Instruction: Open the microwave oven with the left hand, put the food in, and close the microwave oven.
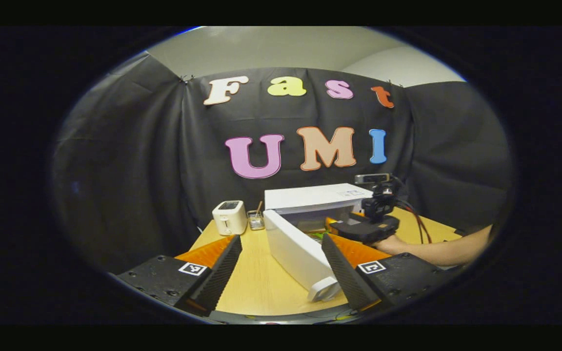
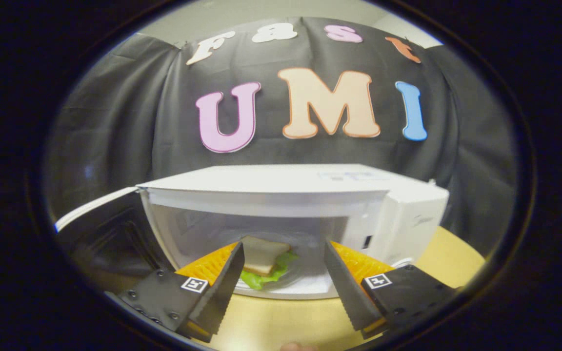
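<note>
Both grippers I see spread wide, holding nothing; left gripper (image 1: 281, 265) back from microwave (image 1: 317, 202) door (image 1: 298, 253) swung open; right gripper (image 2: 283, 280) facing sandwich (image 2: 264, 263) inside; desk (image 1: 254, 278) below.

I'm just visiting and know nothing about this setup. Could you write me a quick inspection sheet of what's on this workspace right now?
Surface: wooden table, mostly bare at the front.
Job's things: white microwave oven, door swung open; sandwich with lettuce lying inside.
Clutter: small white toaster; small jar with a stick in it beside it.
Grippers: left hand-held gripper open, holding nothing; right hand-held gripper open at the oven mouth, held by a hand.
Cables: dark and red leads trailing from the right unit.
Surroundings: black cloth wall.
</note>
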Demonstrator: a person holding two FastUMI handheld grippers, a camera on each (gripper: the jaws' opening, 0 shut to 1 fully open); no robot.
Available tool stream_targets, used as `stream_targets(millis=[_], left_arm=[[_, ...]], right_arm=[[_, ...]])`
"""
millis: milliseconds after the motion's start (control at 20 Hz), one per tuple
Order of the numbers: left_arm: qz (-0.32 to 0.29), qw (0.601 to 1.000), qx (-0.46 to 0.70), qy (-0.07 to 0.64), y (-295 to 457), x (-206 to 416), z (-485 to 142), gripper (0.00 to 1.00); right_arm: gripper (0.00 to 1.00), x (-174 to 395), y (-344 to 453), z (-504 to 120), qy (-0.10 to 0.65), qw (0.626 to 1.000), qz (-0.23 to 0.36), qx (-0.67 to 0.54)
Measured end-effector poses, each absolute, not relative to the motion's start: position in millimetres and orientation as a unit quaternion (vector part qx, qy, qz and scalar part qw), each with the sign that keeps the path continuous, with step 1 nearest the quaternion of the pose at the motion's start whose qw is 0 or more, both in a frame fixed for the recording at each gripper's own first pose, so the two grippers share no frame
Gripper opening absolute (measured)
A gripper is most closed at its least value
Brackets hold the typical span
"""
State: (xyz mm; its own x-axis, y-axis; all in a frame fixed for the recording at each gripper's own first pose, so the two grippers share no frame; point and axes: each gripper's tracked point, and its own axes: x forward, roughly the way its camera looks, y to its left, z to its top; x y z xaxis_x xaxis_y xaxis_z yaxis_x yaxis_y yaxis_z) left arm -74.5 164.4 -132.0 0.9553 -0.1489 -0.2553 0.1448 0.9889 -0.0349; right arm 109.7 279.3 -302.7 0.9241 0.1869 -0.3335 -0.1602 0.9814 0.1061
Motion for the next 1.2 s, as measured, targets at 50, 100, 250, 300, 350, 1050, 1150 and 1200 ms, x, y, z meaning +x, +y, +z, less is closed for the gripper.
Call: stream_targets(millis=[50, 100, 250, 300, 350, 1050, 1150, 1200], left_arm=[[-0.076, 0.988, -0.010, 0.131, 165, -74, -135, 0.99], [-0.079, 0.988, -0.013, 0.133, 166, -76, -139, 0.96], [-0.065, 0.986, -0.020, 0.152, 178, -77, -157, 0.96], [-0.064, 0.984, -0.025, 0.164, 178, -78, -165, 0.96], [-0.066, 0.983, -0.031, 0.169, 177, -80, -169, 0.97], [-0.042, 0.966, 0.003, 0.253, 152, -86, -260, 0.03], [-0.054, 0.962, -0.003, 0.267, 140, -86, -268, 0.00], [-0.060, 0.960, -0.009, 0.274, 133, -88, -272, 0.00]], right_arm=[[0.92, 103, 265, -289, 0.169, 0.981, 0.085, 0.034], [0.92, 95, 254, -275, 0.162, 0.983, 0.085, 0.034], [0.99, 75, 218, -233, 0.141, 0.986, 0.076, 0.042], [0.99, 65, 206, -224, 0.142, 0.986, 0.073, 0.044], [0.99, 56, 194, -212, 0.140, 0.987, 0.070, 0.045], [0.96, 37, 87, -71, 0.054, 0.997, 0.040, -0.028], [0.96, 38, 81, -66, 0.052, 0.997, 0.040, -0.032], [0.96, 39, 77, -63, 0.051, 0.997, 0.039, -0.032]])
